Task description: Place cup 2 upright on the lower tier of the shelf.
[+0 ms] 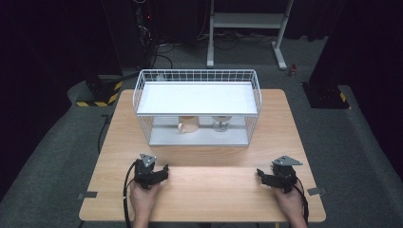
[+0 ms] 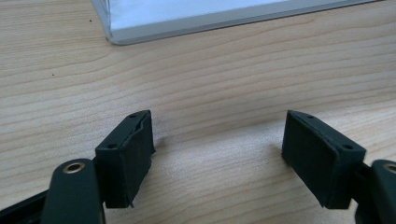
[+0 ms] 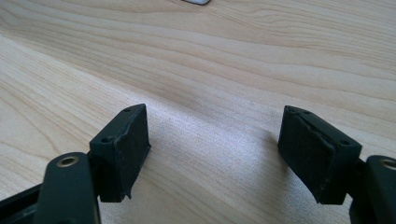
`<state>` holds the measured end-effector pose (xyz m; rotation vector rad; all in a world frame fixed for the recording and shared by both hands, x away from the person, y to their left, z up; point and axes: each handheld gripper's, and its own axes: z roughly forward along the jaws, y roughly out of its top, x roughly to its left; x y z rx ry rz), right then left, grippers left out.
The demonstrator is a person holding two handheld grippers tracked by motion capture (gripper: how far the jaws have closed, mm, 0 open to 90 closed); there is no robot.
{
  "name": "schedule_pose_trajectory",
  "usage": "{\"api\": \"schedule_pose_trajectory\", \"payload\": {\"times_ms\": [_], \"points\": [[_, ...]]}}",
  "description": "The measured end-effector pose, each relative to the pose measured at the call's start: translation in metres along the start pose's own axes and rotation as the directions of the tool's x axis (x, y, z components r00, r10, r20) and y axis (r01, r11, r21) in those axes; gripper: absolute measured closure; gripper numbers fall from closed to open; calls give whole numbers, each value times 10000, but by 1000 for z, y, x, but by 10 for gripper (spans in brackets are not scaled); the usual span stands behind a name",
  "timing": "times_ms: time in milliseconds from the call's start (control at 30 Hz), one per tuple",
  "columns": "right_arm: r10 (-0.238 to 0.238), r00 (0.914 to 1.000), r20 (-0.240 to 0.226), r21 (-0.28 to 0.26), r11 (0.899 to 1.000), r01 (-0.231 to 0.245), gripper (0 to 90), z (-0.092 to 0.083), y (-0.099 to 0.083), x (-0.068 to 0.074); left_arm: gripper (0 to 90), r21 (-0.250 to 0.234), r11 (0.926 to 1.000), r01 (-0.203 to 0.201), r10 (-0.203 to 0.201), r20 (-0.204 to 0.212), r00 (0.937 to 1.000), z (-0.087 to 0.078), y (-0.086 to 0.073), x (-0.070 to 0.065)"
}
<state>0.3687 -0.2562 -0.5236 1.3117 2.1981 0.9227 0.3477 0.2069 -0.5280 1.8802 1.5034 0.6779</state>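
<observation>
A white wire rack [image 1: 142, 90] with a flat white shelf stands at the back middle of the wooden table [image 1: 209, 190]. On its lower tray, under the shelf, sit a tan cup [image 1: 187, 125] and a clear glass [image 1: 220, 124]. My left gripper [image 1: 164, 172] rests on the table near the front left, jaws apart with nothing between them. The left gripper view shows that gripper [image 2: 217, 149] over bare wood, with the rack's tray edge [image 2: 187, 21] ahead. My right gripper [image 1: 260, 174] lies at the front right. The right gripper view shows it [image 3: 215, 149] equally wide apart over bare wood.
A broad strip of bare wood separates the grippers from the rack. Beyond the table, on the grey floor, stand a white metal frame [image 1: 280, 47] and black stands with yellow-striped bases [image 1: 97, 97]. Cables trail from both grippers toward the table's front edge.
</observation>
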Motion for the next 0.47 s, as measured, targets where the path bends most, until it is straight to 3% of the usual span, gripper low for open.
{"api": "schedule_pose_trajectory", "payload": {"times_ms": [467], "points": [[8,10000,-48,20,10000,-8,241,0,0,0,247,-3,10000,-2,2,57,10000,0,0,0]]}}
